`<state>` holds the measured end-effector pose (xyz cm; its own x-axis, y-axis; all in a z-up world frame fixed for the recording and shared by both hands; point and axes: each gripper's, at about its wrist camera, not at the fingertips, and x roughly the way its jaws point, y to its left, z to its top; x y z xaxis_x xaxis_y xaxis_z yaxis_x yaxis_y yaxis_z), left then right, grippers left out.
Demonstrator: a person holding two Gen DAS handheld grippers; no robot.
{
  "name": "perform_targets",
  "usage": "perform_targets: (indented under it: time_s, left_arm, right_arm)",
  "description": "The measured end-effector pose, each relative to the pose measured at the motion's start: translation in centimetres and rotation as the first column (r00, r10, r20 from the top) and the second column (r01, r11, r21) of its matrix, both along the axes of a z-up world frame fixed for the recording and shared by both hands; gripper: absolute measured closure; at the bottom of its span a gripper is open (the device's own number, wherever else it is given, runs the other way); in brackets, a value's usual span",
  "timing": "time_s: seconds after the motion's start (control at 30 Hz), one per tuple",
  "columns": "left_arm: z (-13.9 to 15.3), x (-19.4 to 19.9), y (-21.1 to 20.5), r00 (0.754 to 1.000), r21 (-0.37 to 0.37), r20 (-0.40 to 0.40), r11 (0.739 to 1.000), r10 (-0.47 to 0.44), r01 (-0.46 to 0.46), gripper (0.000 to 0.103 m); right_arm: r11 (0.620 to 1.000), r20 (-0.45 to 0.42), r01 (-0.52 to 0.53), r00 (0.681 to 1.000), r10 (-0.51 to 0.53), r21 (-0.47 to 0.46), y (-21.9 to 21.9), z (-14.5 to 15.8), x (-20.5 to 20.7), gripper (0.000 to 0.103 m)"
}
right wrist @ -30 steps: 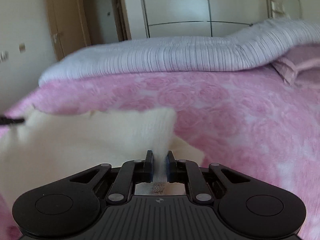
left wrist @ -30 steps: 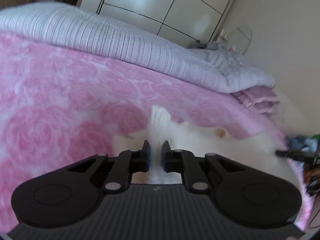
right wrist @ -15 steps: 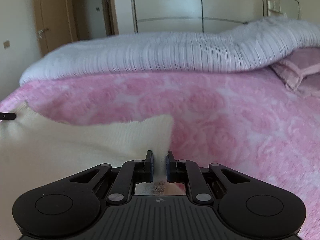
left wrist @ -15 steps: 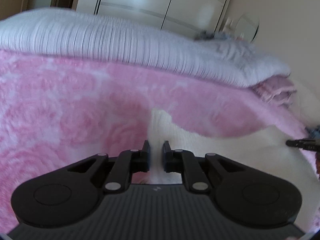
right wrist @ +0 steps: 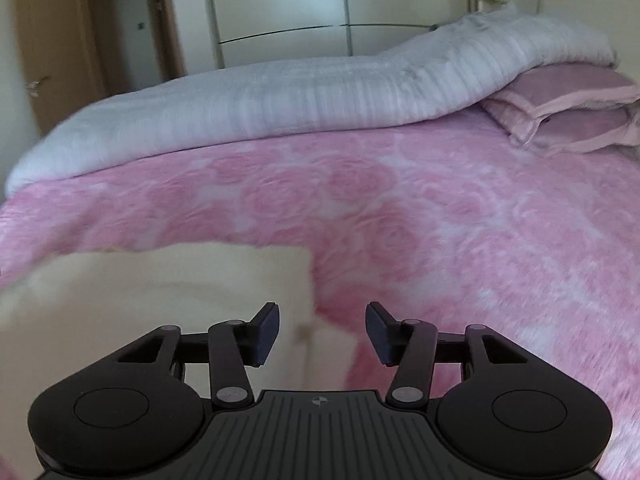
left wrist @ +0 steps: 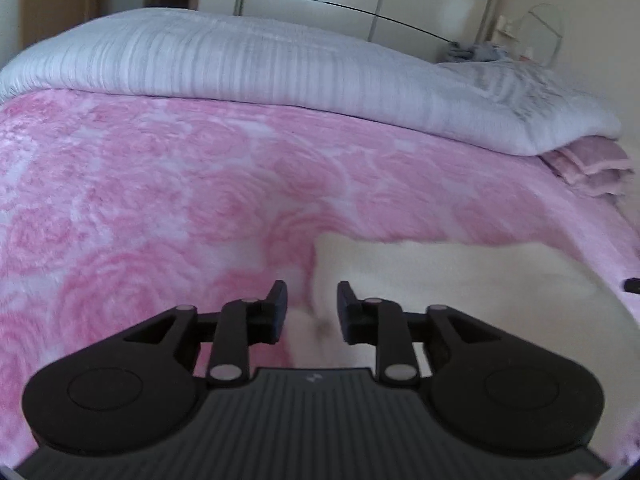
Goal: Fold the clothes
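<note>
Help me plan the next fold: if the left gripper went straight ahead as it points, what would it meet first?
Probably the cream garment, whose corner lies between the open left gripper jaws; beyond it, pink blanket.

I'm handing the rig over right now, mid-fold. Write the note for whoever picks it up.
Left gripper: open, holding nothing, over the left corner of the cream garment.
Right gripper: open, holding nothing, over the garment's right corner.
The garment lies flat on the pink rose blanket, near edge of the bed; the grey striped duvet and a pink pillow lie beyond.
Done: both corners were carried over and let go a moment ago; one fold appears laid.
Left: check the edges line up, then probably regrip for the next fold.
</note>
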<state>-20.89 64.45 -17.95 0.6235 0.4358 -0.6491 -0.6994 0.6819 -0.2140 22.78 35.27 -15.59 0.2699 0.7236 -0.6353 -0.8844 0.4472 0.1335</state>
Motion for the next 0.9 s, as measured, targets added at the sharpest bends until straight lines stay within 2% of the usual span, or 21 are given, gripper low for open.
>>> perform_targets:
  time_s: [0.13,0.23,0.33,0.37,0.4,0.43,0.53,0.7,0.8,0.9]
  left_arm:
    - [-0.5,1.4,0.9,1.000,-0.068,0.018,0.998,-0.013,0.014,0.075]
    - [-1.9,3.6,2.6,1.000,-0.123,-0.010,0.992,-0.016,0.015,0.074]
    - [-3.4,5.3,4.0,0.999,-0.138,-0.033,0.990,-0.021,0.016,0.078]
    - [-3.4,5.5,4.1,0.999,-0.132,-0.017,0.991,-0.034,0.031,0.088]
    - [-3.5,5.6,4.2,0.999,-0.124,-0.001,0.991,-0.047,0.046,0.094]
    - [-3.6,5.8,4.3,0.998,-0.117,0.015,0.991,-0.060,0.061,0.096]
    - [-3.7,6.2,4.5,0.993,-0.088,0.063,0.991,-0.095,0.100,0.098]
    - [-3.5,5.9,4.7,0.992,-0.013,0.106,0.997,-0.075,0.077,0.098]
    - [-5.0,6.3,4.9,0.997,-0.021,0.044,0.998,-0.064,0.065,0.097]
    - [-5.8,6.4,4.6,0.998,-0.020,-0.026,0.998,-0.063,0.062,0.091]
  right_arm:
    - [1.000,-0.052,0.013,0.999,-0.013,-0.002,1.6,-1.1,1.0,0.051]
    - [1.000,-0.094,0.027,0.995,-0.027,0.002,3.1,-2.0,2.1,0.051]
    - [0.999,-0.139,0.038,0.990,-0.037,0.003,4.6,-2.9,3.1,0.052]
    - [1.000,-0.167,0.021,0.986,-0.022,-0.007,5.1,-3.4,3.4,0.054]
    - [1.000,-0.158,0.017,0.987,-0.018,-0.006,5.1,-3.5,3.3,0.076]
    - [1.000,-0.149,0.014,0.989,-0.015,-0.006,5.2,-3.6,3.2,0.089]
    - [1.000,-0.121,0.004,0.993,-0.004,-0.005,5.4,-3.8,3.0,0.092]
    - [1.000,-0.075,-0.014,0.997,0.013,-0.005,5.7,-4.3,2.6,0.092]
    - [1.000,-0.047,-0.024,0.999,0.024,-0.005,5.8,-4.5,2.4,0.092]
    - [1.000,-0.021,-0.026,0.999,0.026,-0.005,5.0,-4.3,1.3,0.091]
